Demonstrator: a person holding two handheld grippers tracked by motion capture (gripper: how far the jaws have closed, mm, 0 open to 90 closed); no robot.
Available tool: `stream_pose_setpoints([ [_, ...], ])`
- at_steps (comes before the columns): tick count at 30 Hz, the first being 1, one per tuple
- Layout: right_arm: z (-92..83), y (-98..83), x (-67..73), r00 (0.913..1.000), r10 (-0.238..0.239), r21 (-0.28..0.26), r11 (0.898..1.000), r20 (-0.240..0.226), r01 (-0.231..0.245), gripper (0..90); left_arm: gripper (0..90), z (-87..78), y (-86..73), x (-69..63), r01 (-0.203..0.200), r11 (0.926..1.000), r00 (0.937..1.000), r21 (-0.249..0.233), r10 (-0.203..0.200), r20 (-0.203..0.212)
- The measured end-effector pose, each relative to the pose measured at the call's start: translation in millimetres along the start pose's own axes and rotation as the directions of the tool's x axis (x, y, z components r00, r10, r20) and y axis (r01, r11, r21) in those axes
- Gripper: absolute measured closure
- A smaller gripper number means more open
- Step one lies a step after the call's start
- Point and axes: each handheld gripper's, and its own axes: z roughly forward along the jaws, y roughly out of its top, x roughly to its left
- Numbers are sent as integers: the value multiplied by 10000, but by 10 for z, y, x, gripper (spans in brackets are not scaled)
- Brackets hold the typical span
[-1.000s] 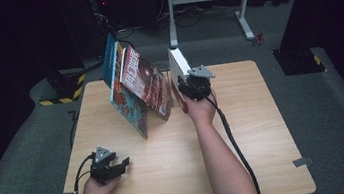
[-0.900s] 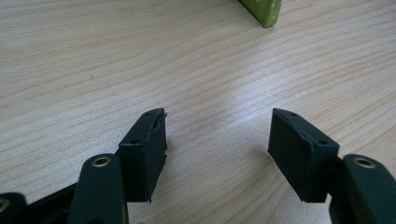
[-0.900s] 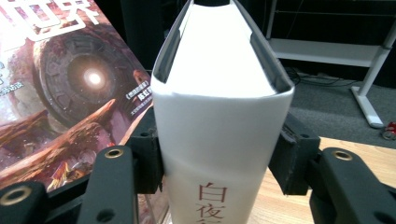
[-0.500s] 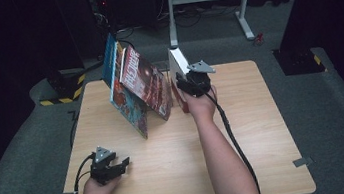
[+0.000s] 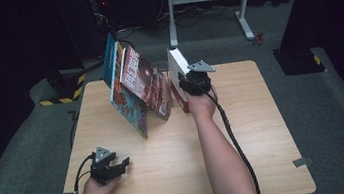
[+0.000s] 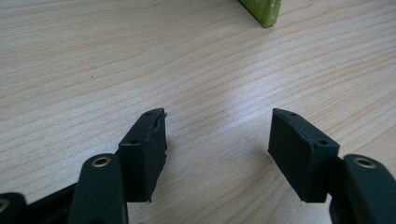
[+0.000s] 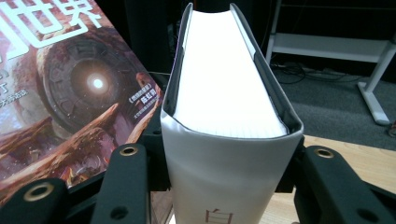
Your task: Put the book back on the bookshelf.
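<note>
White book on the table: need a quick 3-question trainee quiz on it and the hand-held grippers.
1. True or false: the right hand-held gripper has the white book between its jaws, spine toward the camera.
2. What lies between the jaws of the left hand-held gripper?
A. a green book
B. bare wooden table
C. a cable
3. In the high view, on which side of the white book do the leaning books stand?

Key: 1 true. 2 B, bare table. 3 its left.
</note>
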Motion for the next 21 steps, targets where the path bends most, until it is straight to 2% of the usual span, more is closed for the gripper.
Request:
stream_pose_setpoints([
  [6, 13, 11, 34, 9998, 21, -66, 10000, 176, -19, 547, 370, -1, 0, 0, 14, 10000, 10000, 5, -14, 9],
  [12, 39, 34, 130, 9989, -234, -276, 9993, 406, 245, 550, 370, -1, 0, 1, 53, 10000, 10000, 17, -53, 51],
  [21, 109, 109, 147, 9971, -289, -345, 9989, 705, 314, 551, 370, -1, 0, 4, 60, 10000, 10000, -1, -60, 72],
])
